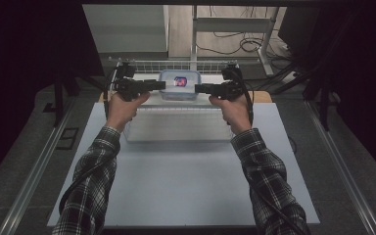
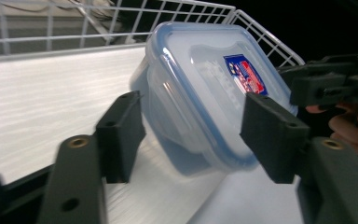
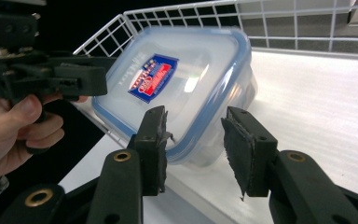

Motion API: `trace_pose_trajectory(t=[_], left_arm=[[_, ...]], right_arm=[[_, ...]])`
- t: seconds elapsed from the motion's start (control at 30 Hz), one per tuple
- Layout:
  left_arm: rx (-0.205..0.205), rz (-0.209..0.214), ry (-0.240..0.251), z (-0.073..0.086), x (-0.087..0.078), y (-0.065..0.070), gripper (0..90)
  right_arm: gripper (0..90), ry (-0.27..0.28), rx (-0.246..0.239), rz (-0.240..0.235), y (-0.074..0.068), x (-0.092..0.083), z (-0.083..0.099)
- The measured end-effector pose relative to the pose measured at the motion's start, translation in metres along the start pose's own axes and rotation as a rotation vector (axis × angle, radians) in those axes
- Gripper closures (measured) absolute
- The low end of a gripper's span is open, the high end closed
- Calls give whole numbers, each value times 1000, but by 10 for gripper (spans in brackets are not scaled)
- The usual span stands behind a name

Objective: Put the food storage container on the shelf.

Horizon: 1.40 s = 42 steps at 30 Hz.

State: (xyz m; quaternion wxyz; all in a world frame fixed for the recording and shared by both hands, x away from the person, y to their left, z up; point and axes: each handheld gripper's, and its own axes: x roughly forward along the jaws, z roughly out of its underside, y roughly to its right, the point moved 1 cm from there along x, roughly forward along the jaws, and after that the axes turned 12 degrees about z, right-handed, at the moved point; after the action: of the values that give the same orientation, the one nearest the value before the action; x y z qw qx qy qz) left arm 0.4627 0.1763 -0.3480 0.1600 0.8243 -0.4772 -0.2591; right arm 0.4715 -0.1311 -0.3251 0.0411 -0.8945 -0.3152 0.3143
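high view: both tools spread, left tool (image 1: 160,85) & right tool (image 1: 199,88) flanking container (image 1: 179,84) edges

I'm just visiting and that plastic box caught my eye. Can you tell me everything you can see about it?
The plastic box is a clear, rounded-rectangular food container with a blue-rimmed lid closed on it and a red-and-blue label on top. It looks like see-through plastic; any contents cannot be made out. It sits on a pale shelf edged by a white wire rail, between the two open grippers, left gripper and right gripper, at opposite sides. Contact is unclear.
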Motion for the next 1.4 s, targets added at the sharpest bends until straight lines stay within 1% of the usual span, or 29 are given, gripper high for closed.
trace_pose_trajectory(t=[0.03, 0.07, 0.1, 0.13, 0.17, 0.23, 0.27, 0.33, 0.37, 0.57, 0.63, 0.67, 0.7, 0.73, 0.77, 0.8, 0.87, 0.9, 0.93, 1.0, 1.07, 1.1, 1.17, 1.2, 1.27, 1.3, 1.33, 1.37, 1.4], left_arm=[[-8, 14, 5, 1, -1, 0, 455], [-8, 14, 5, 1, -1, 0, 489], [-10, 13, 17, 2, -2, 0, 498], [-10, 13, 17, 2, -2, 0, 510], [-6, 1, 31, 2, -3, 1, 521], [-3, -2, 35, 3, -3, 2, 523], [-5, 9, 37, 4, -1, 3, 538], [-2, 6, 39, 4, 0, 5, 540], [6, 0, 34, 5, 0, 6, 540], [21, -27, 28, 5, 0, 12, 547], [28, -34, 27, 6, 0, 13, 532], [37, -46, 27, 6, 0, 14, 532], [50, -53, 29, 6, -2, 16, 491], [50, -53, 29, 6, -2, 16, 478], [65, -62, 29, 6, -4, 18, 458], [65, -62, 29, 6, -4, 18, 440], [87, -66, 41, 6, -9, 21, 397], [87, -66, 41, 6, -9, 21, 373], [95, -63, 43, 7, -10, 22, 373], [110, -65, 36, 8, -11, 24, 309], [121, -66, 32, 10, -12, 26, 274], [128, -60, 28, 12, -12, 27, 241], [132, -54, 28, 14, -13, 28, 229], [135, -56, 23, 16, -13, 28, 195], [138, -58, 18, 17, -14, 29, 189], [142, -54, 13, 19, -14, 30, 158], [142, -54, 13, 19, -14, 30, 149], [151, -57, 2, 21, -14, 31, 138], [151, -57, 2, 21, -14, 31, 125]], right_arm=[[587, 4, 3, 5, 0, 0, -1], [587, 4, 3, 5, 0, 0, -1], [587, 11, 8, 18, 0, 1, -2], [587, 11, 8, 18, 0, 1, -2], [582, 13, 12, 27, -1, 2, -3], [581, 16, 14, 29, -1, 3, -3], [580, 22, 18, 33, 0, 4, -3], [580, 24, 20, 39, 0, 4, -3], [580, 27, 25, 41, 0, 4, -3], [590, 36, 25, 60, 1, 5, -4], [591, 37, 24, 60, 1, 5, -5], [592, 37, 24, 61, 1, 5, -5], [577, 40, 9, 71, -1, 4, -5], [577, 40, 9, 71, -1, 4, -5], [550, 45, -9, 74, -2, 1, -5], [550, 45, -9, 74, -2, 1, -5], [503, 58, -13, 59, -4, -3, -6], [503, 58, -13, 59, -4, -3, -6], [480, 60, -15, 55, -5, -4, -6], [425, 59, -27, 46, -7, -6, -5], [377, 58, -32, 39, -9, -7, -4], [325, 53, -44, 35, -11, -7, -3], [307, 50, -51, 36, -11, -7, -2], [245, 47, -66, 34, -13, -6, -1], [231, 43, -69, 34, -14, -6, 0], [192, 45, -79, 33, -16, -6, 1], [192, 45, -79, 33, -16, -6, 1], [167, 46, -90, 36, -18, -6, 3], [158, 47, -95, 38, -19, -6, 3]])
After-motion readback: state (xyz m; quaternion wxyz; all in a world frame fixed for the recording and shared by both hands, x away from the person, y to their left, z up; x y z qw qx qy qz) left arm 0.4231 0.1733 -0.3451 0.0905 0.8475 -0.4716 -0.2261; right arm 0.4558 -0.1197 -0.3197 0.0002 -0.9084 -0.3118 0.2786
